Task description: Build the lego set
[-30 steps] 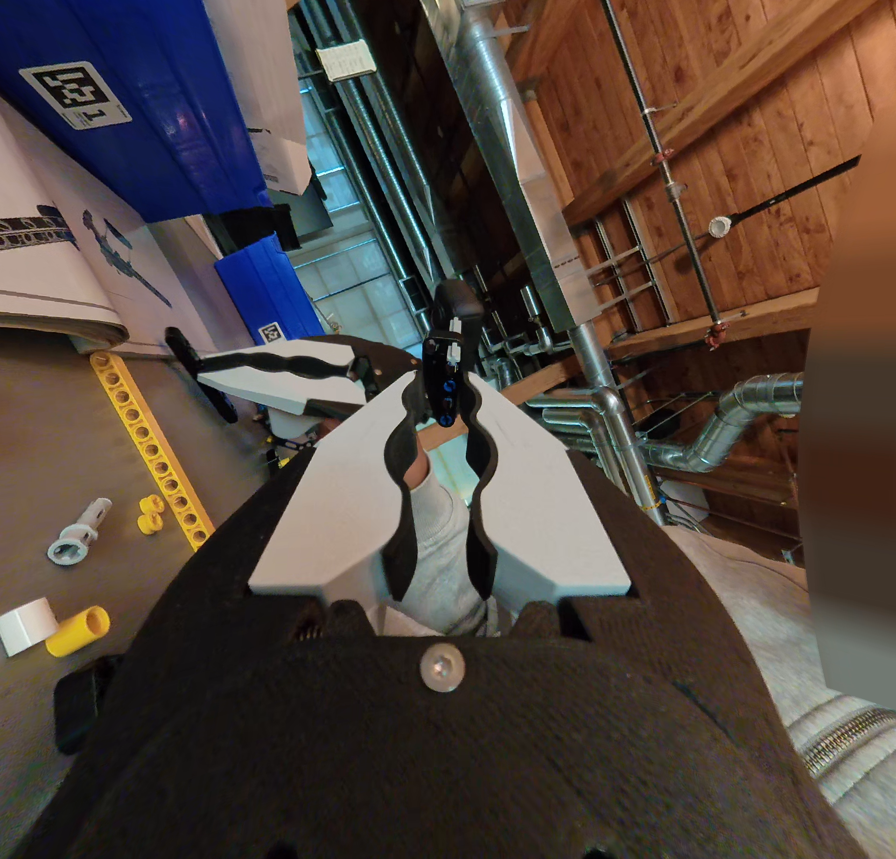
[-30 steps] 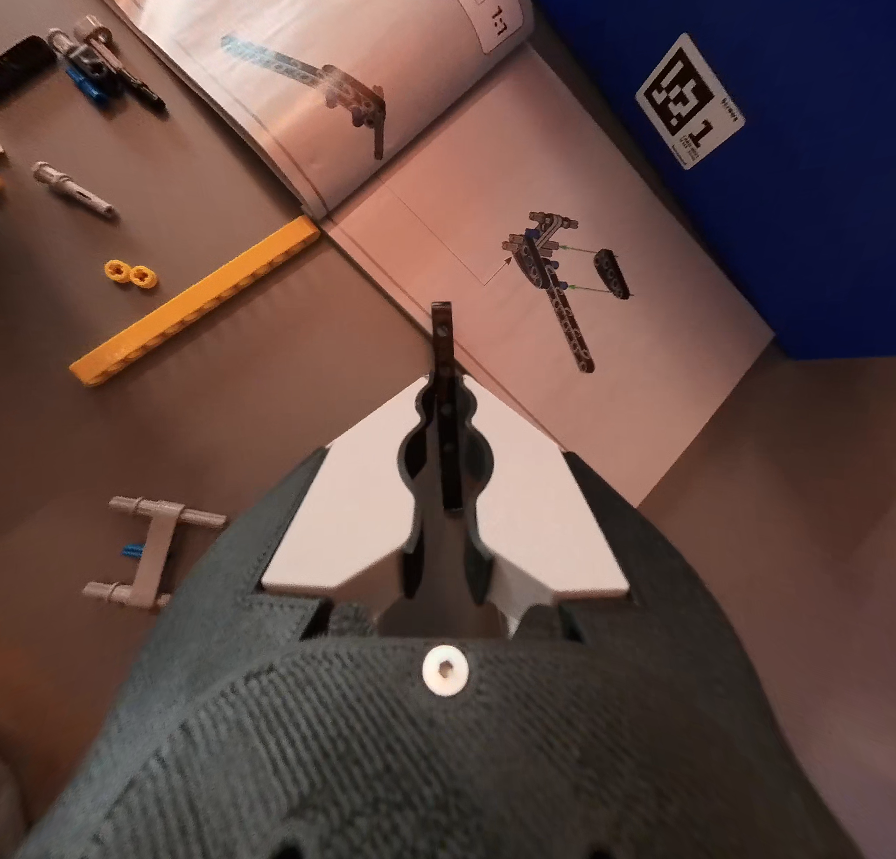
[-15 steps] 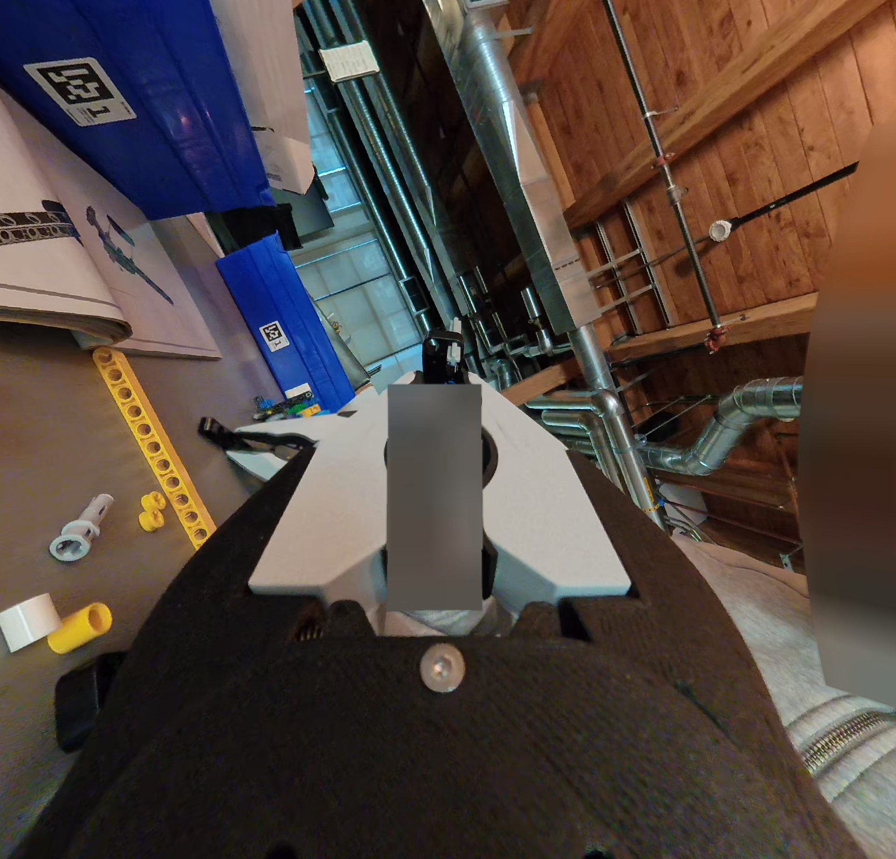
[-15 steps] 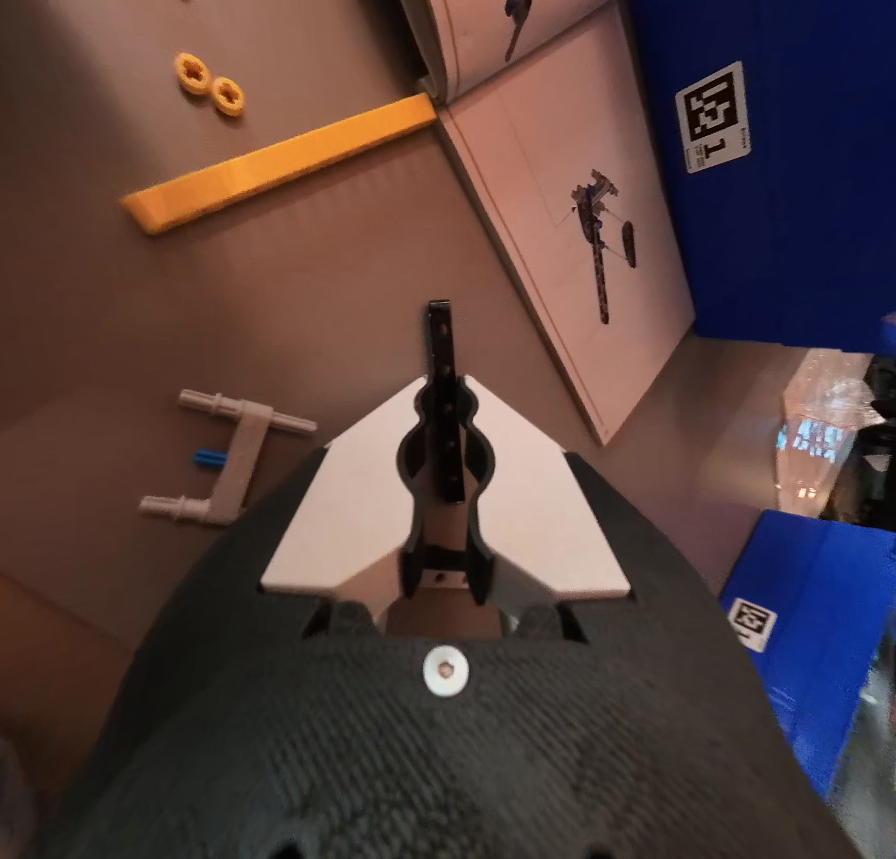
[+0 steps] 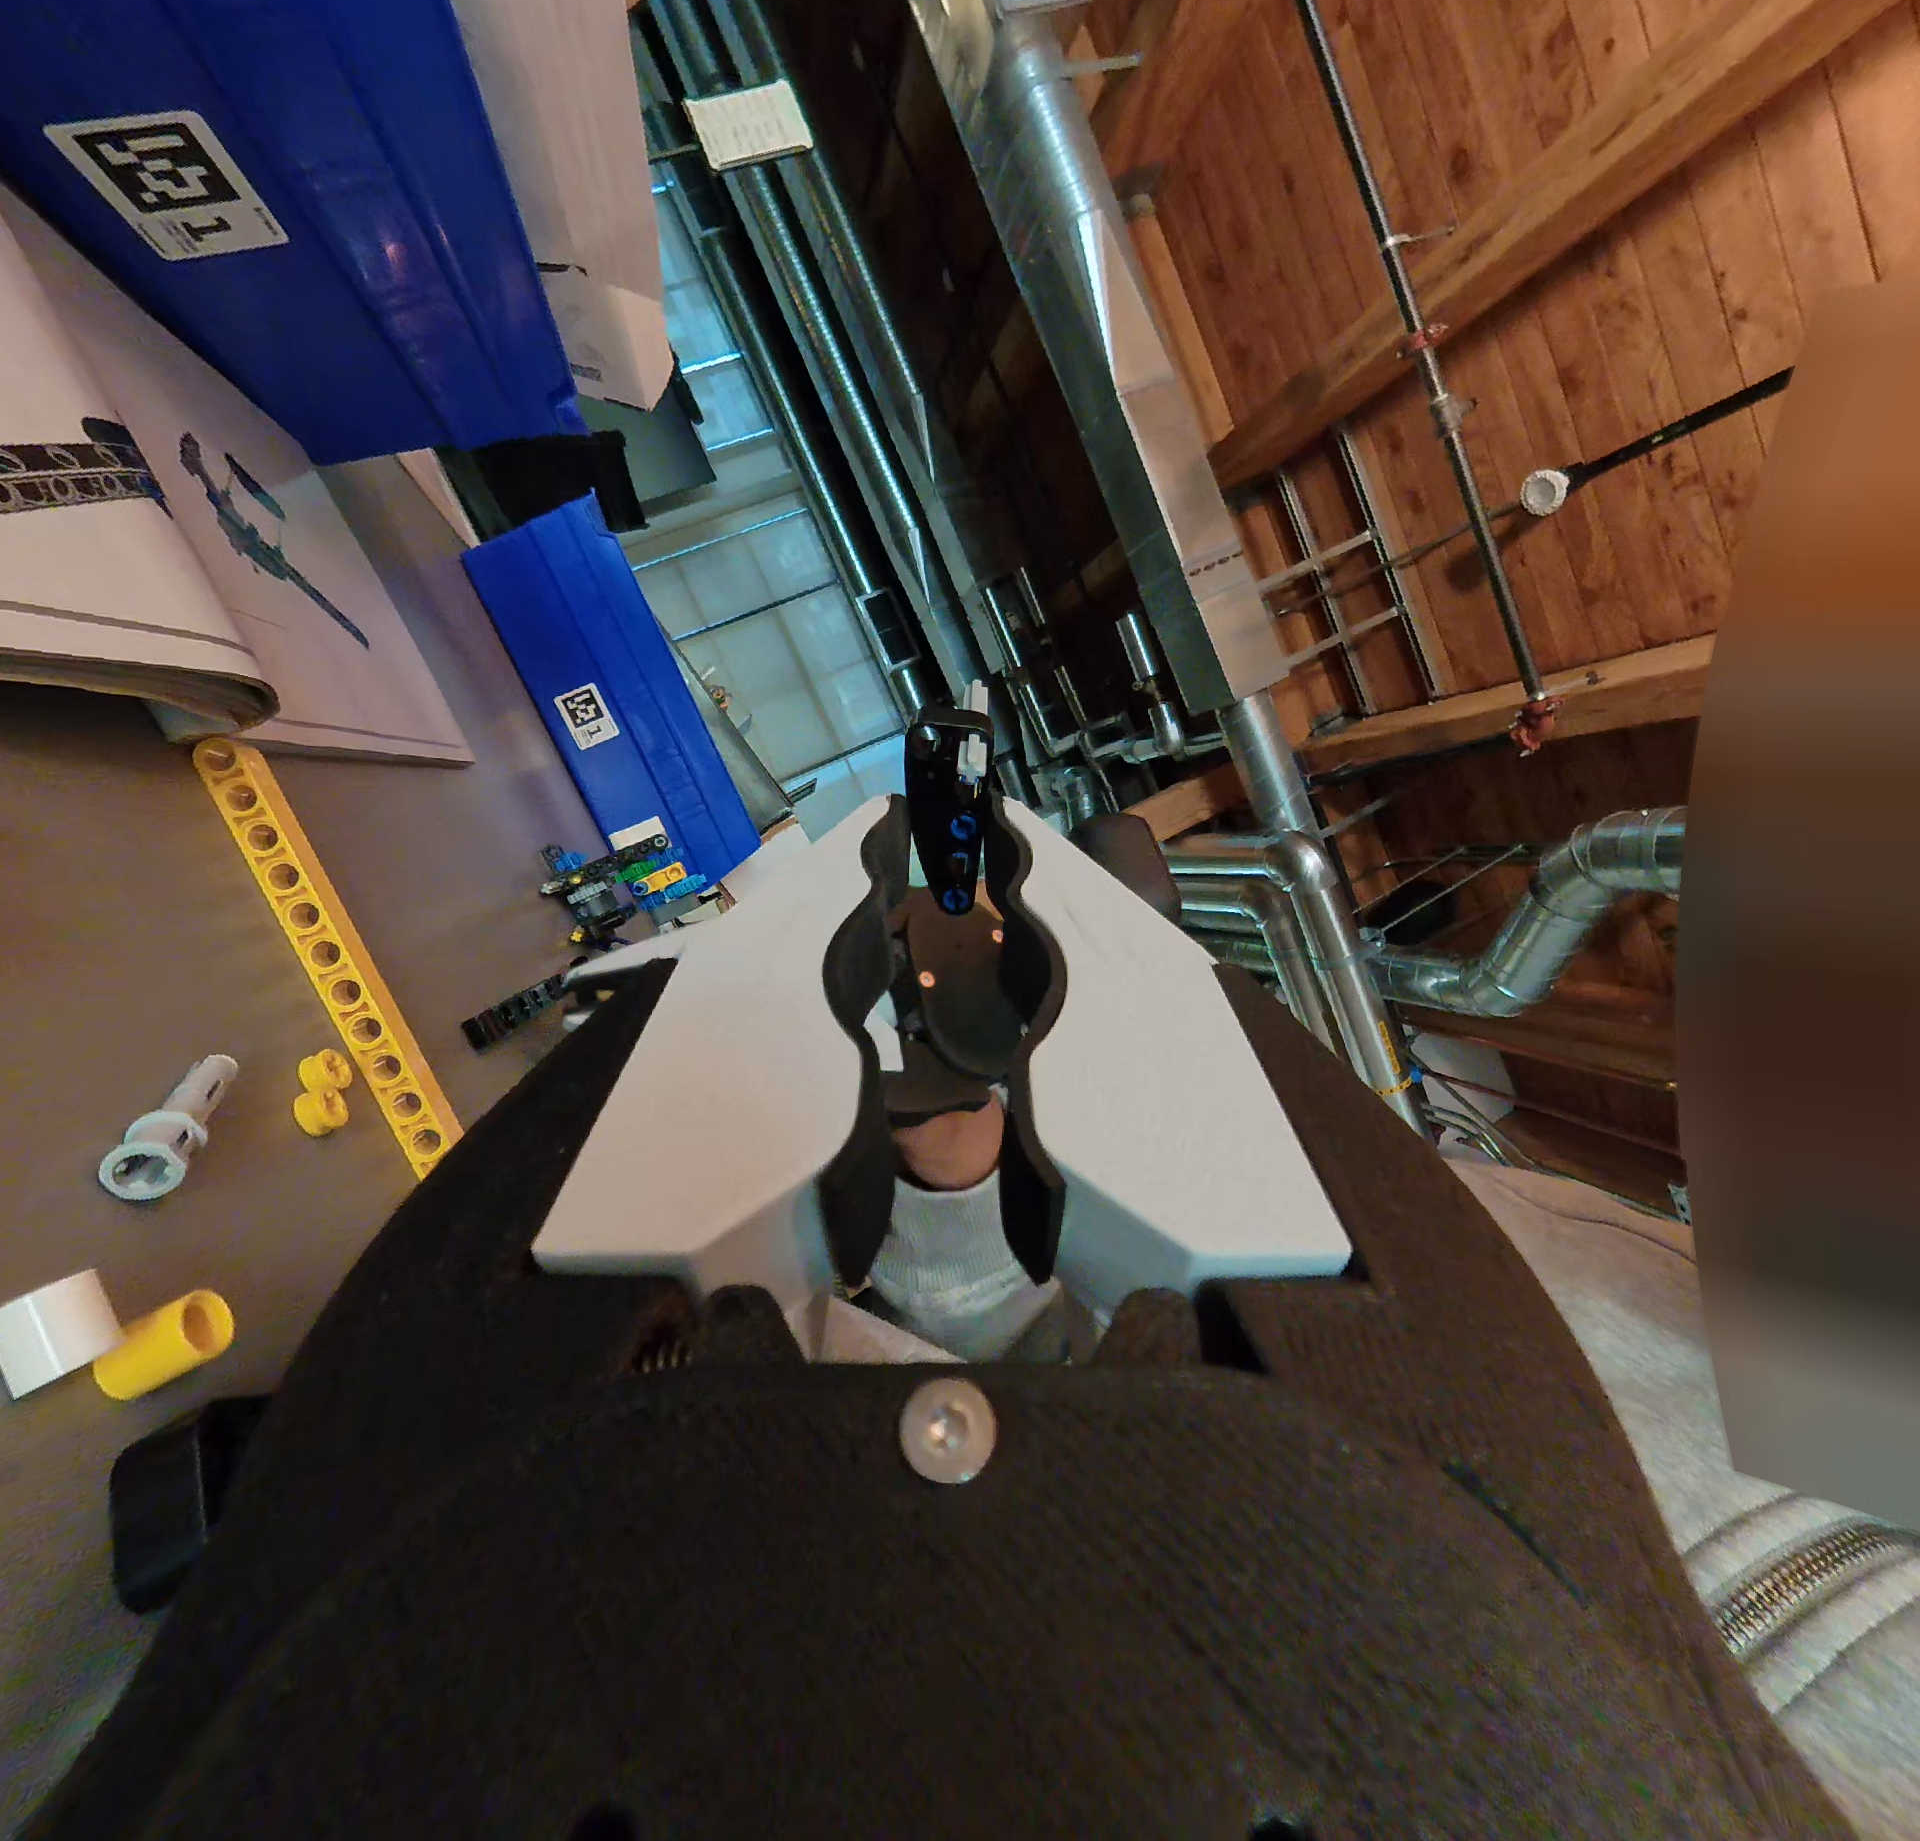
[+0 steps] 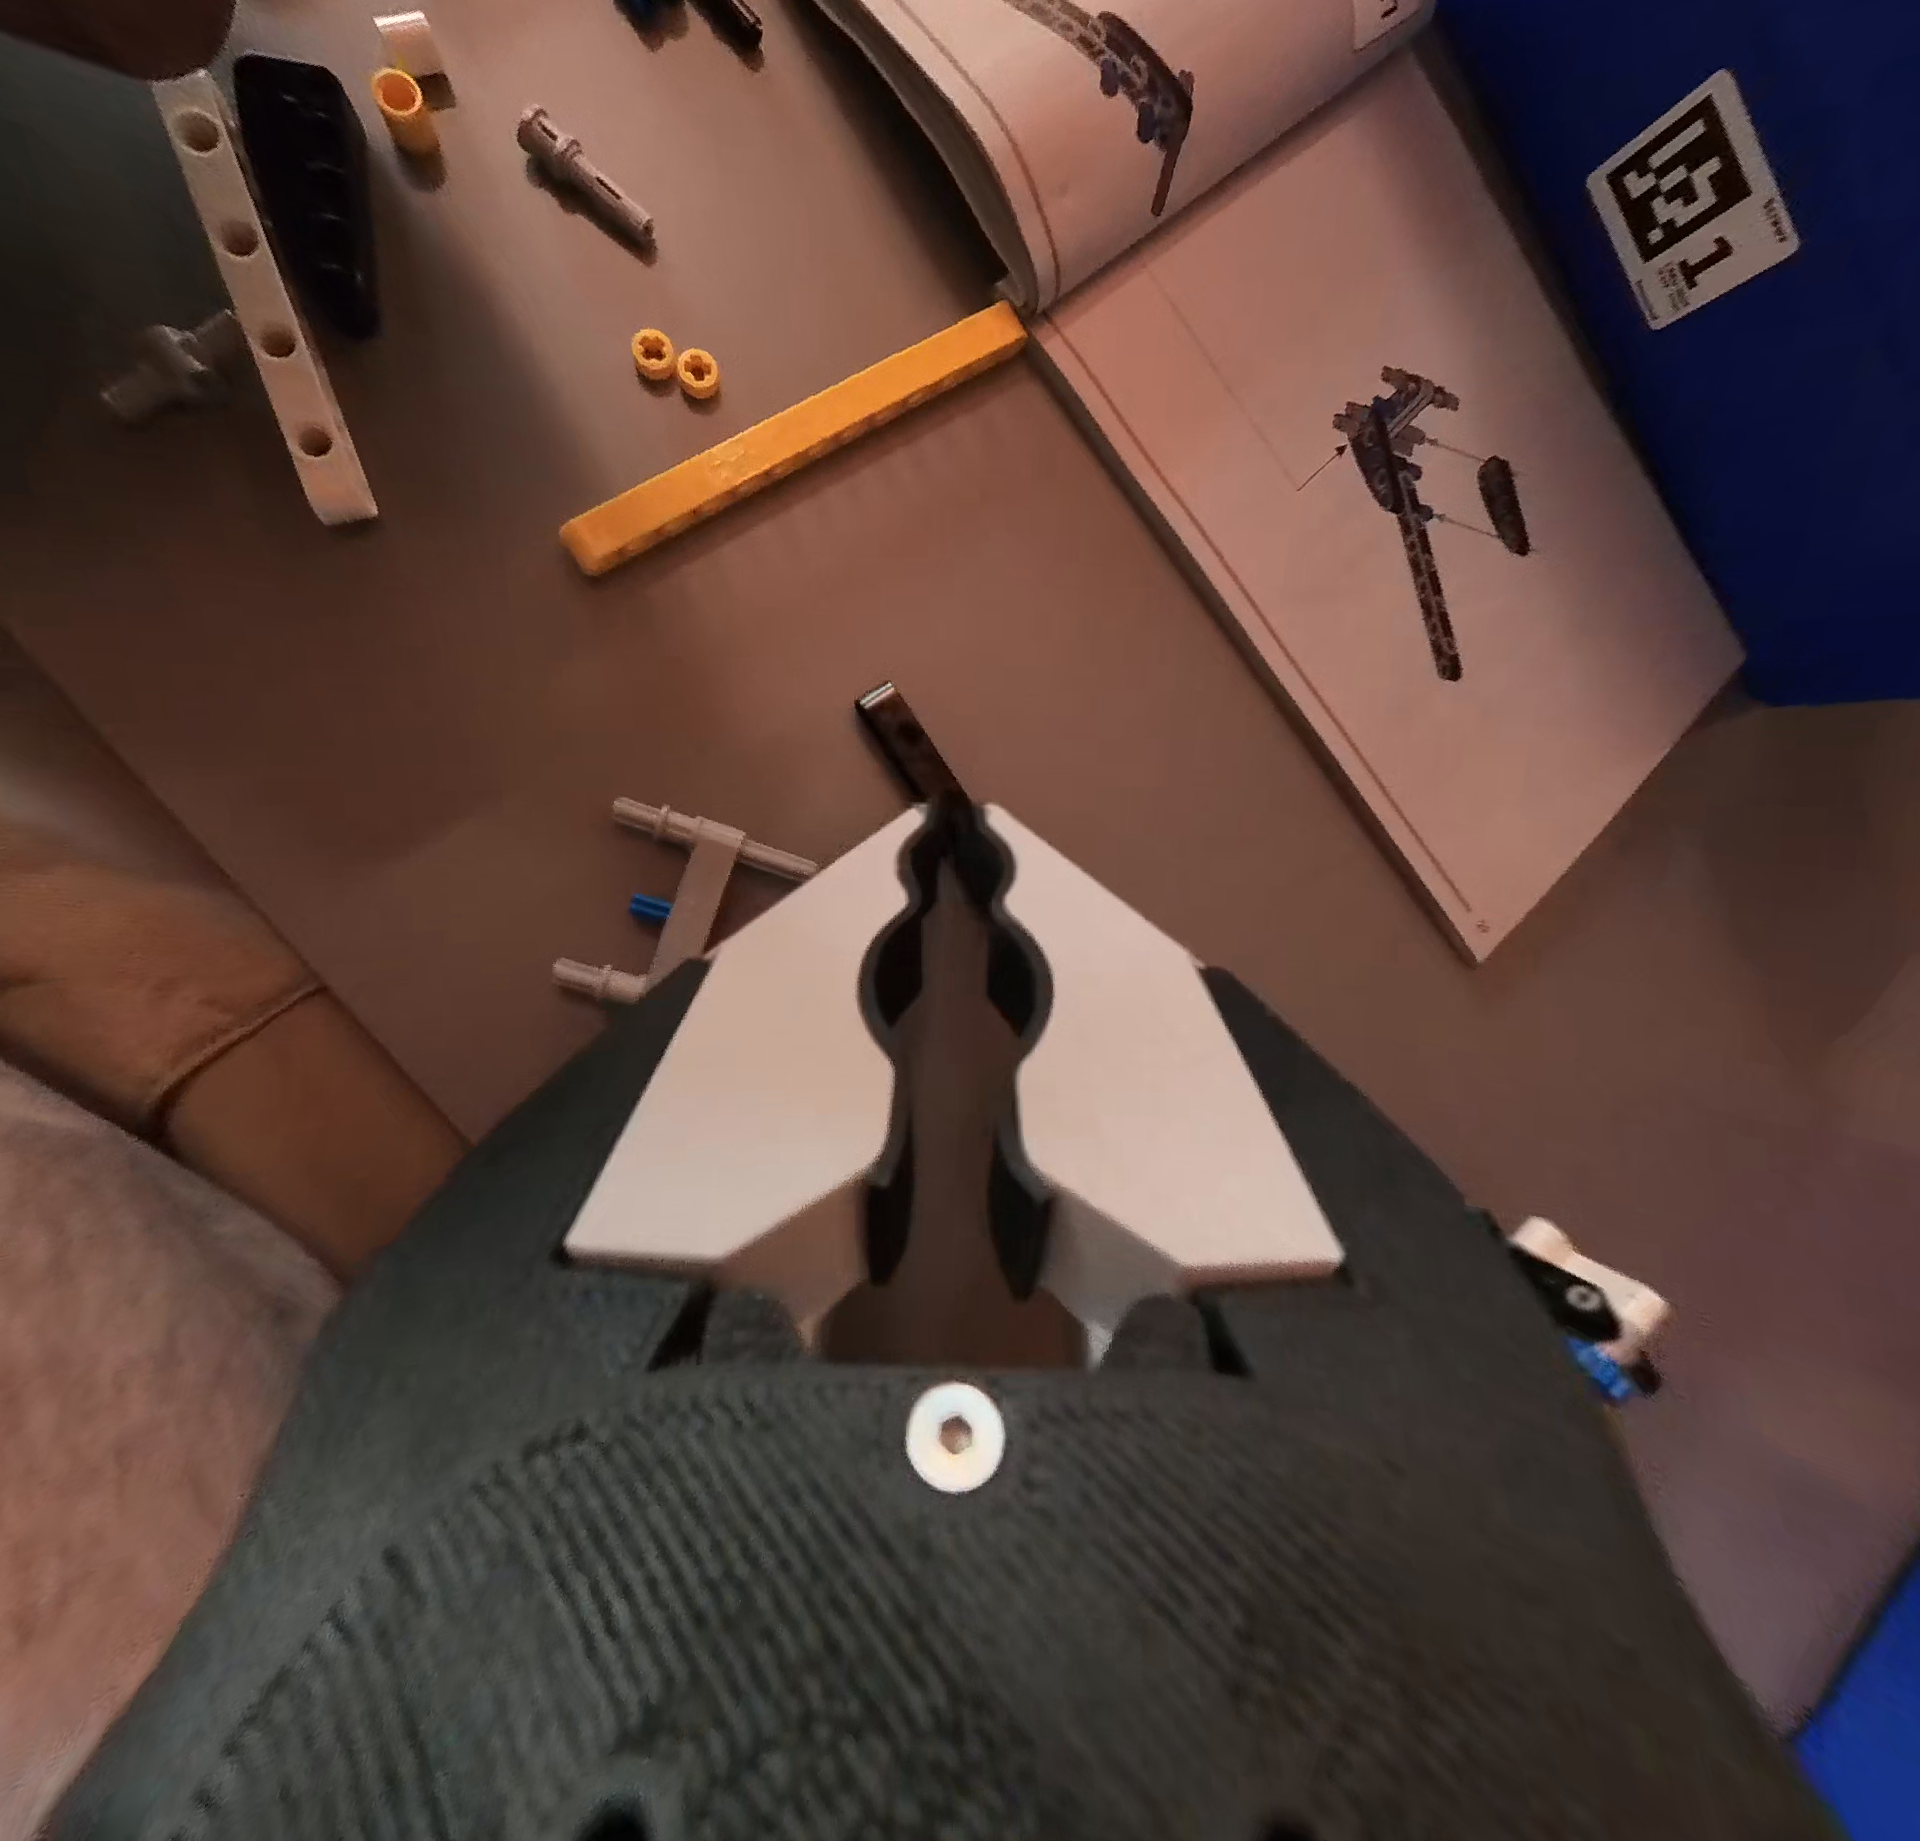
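My left gripper [image 5: 940, 835] is shut on a black lego piece with blue pins [image 5: 948, 815] and a small white part at its top, held up in the air. My right gripper [image 6: 951, 825] is shut on a thin black beam [image 6: 909, 747] that sticks out forward and left, above the brown table. A grey H-shaped axle assembly with a blue pin [image 6: 691, 903] lies just left of the right fingers. A long yellow beam [image 6: 795, 441] lies beyond, also in the left wrist view [image 5: 317, 950]. The open instruction booklet [image 6: 1299, 357] lies at the upper right.
Loose parts lie on the table: two yellow bushes [image 6: 675, 368], a grey pin [image 6: 587, 176], a white beam [image 6: 265, 295], a black panel [image 6: 312, 191], a yellow tube [image 5: 166, 1344]. Blue boxes [image 6: 1704, 181] stand behind the booklet. A small assembly [image 6: 1590, 1313] lies at the right. There is about 15 centimetres between the tips of the two grippers.
The right gripper has swung back over the table toward the booklet, and its black beam now tilts left. The left gripper stays raised; the right gripper has left its view.
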Action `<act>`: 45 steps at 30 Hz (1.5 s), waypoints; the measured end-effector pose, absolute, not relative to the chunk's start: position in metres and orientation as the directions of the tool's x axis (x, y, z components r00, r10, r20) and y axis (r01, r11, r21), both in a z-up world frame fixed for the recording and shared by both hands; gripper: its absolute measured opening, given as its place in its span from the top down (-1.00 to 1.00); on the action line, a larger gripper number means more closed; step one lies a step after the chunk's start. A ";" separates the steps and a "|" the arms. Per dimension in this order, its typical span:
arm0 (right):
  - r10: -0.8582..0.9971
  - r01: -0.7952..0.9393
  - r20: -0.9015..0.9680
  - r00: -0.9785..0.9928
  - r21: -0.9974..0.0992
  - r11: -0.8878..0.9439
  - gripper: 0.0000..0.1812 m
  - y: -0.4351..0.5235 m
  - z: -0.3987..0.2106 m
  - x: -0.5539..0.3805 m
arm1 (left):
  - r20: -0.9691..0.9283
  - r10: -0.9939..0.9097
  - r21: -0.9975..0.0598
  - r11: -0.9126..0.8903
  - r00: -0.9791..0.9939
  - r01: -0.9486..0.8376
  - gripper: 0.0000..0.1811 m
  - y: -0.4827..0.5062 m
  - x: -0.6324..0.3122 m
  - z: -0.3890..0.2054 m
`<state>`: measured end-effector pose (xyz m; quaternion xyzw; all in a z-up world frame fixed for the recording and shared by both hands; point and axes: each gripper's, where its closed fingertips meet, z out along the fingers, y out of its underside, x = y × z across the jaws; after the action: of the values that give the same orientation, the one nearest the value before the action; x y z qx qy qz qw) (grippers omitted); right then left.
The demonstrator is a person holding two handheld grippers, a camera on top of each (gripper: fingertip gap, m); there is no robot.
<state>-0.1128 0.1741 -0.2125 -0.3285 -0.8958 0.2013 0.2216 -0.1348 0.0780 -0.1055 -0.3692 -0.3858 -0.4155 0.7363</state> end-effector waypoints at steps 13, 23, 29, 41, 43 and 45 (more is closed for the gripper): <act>0.371 0.334 0.036 -0.928 -0.360 0.871 0.91 0.184 -0.226 -0.110 | 0.877 -0.319 -0.227 0.383 0.359 0.895 0.89 0.078 -0.136 -0.106; 0.348 0.585 -0.471 -0.811 -0.654 0.480 0.93 0.131 -0.155 -0.098 | 0.878 -0.309 -0.226 0.408 0.366 0.885 0.89 0.074 -0.140 -0.106; 0.232 0.711 -0.674 -0.701 -0.639 0.294 0.94 0.117 -0.130 -0.089 | 0.878 -0.191 -0.335 0.412 0.439 0.848 0.88 0.077 -0.139 -0.110; 0.545 0.920 -0.743 -0.389 -0.285 0.269 0.93 0.128 -0.208 -0.116 | 0.854 -0.012 -0.469 0.413 0.520 0.781 0.88 0.073 -0.145 -0.118; 0.580 0.921 -0.716 -0.388 -0.277 0.275 0.93 0.131 -0.214 -0.119 | 0.854 -0.016 -0.468 0.413 0.520 0.781 0.88 0.073 -0.145 -0.117; 0.615 0.922 -0.688 -0.386 -0.272 0.275 0.93 0.135 -0.220 -0.122 | 0.855 -0.030 -0.462 0.411 0.518 0.786 0.88 0.073 -0.144 -0.116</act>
<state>-0.1224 0.1352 -0.2200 -0.5030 -0.7639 0.3308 -0.2325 -0.1444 0.0731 -0.1162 -0.4664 -0.4050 -0.2773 0.7359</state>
